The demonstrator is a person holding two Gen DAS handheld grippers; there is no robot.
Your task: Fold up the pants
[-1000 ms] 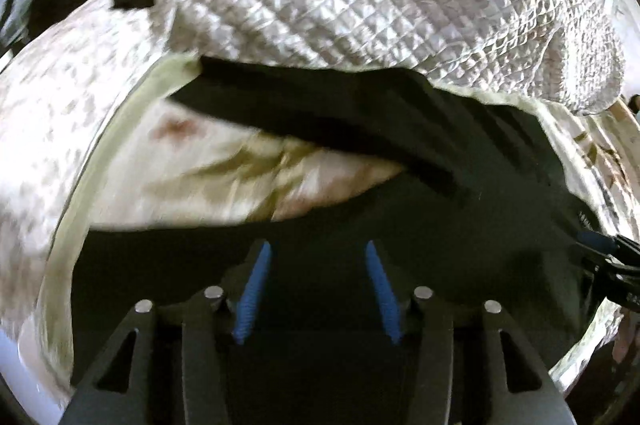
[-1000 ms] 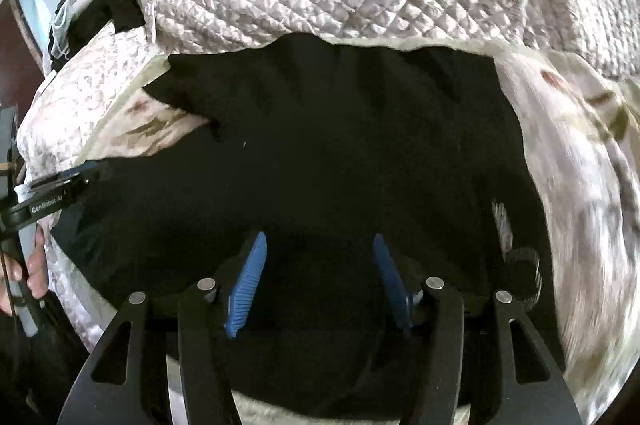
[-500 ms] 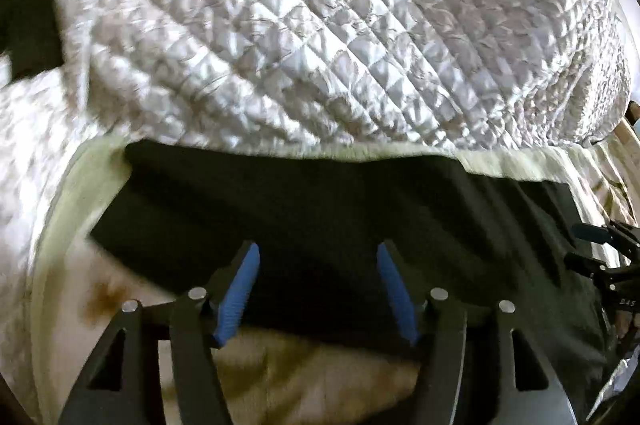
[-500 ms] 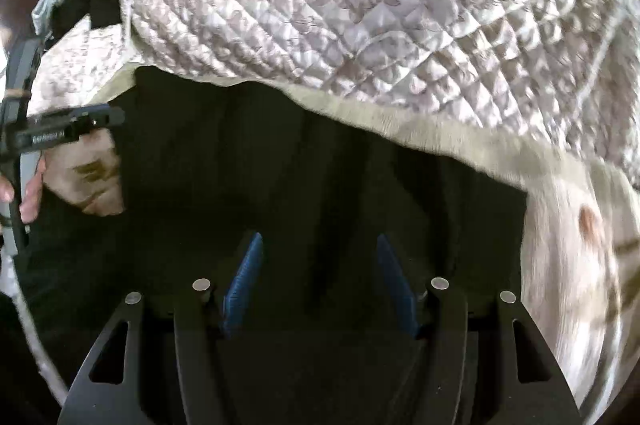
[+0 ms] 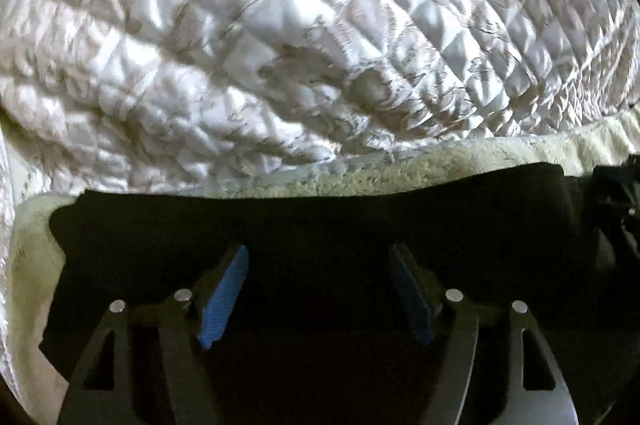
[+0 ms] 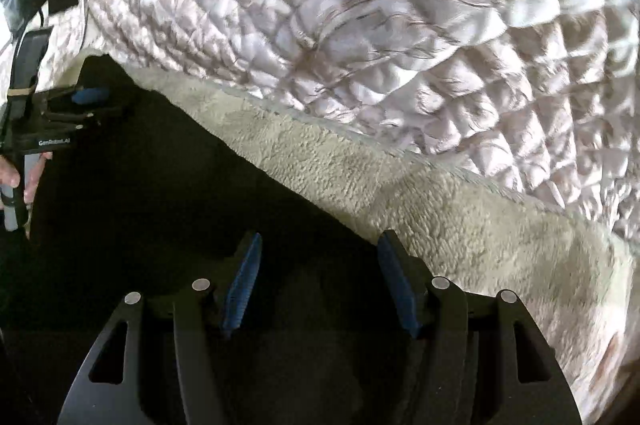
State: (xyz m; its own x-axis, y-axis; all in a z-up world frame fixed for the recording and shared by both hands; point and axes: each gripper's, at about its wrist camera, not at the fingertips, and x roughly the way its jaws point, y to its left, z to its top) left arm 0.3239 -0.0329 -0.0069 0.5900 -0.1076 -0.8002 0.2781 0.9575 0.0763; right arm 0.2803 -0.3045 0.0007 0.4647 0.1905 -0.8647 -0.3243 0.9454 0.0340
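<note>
The black pants (image 5: 320,221) lie flat on a cream fleece blanket (image 5: 400,177); their far edge runs straight across the left wrist view. My left gripper (image 5: 318,257) is open, low over the pants, with nothing between its blue pads. In the right wrist view the pants (image 6: 160,185) fill the lower left. My right gripper (image 6: 318,245) is open over their far right edge, where black cloth meets the blanket (image 6: 440,225). The left gripper (image 6: 86,99) shows at the far left of that view, held by a hand.
A white and beige quilted bedspread (image 5: 320,45) is heaped just behind the blanket and fills the upper half of both views (image 6: 360,25). The right gripper's black body (image 5: 616,201) shows at the right edge of the left wrist view.
Both grippers have moved forward and down toward the far edge of the pants. The pants now lie doubled over, hiding the patterned sheet seen earlier. Both grippers stayed open.
</note>
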